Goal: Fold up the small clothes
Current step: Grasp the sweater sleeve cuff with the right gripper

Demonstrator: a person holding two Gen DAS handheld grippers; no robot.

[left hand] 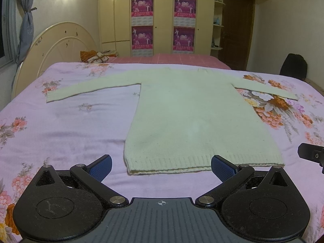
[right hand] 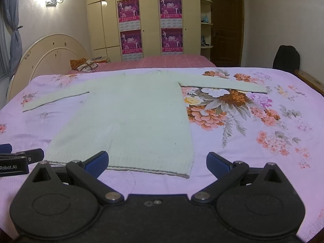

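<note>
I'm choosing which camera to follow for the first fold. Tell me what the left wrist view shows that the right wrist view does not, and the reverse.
Only the left wrist view shows the left gripper head-on, open, framing the sweater's hem, with a piece of the right gripper at its right edge.

Only the right wrist view shows the right gripper head-on, open, near the hem's right corner, the left gripper at its left edge, and more of the big flower print.

Both show the pale sweater lying flat with sleeves spread on the floral bedsheet, the wardrobe behind, ungripped.
</note>
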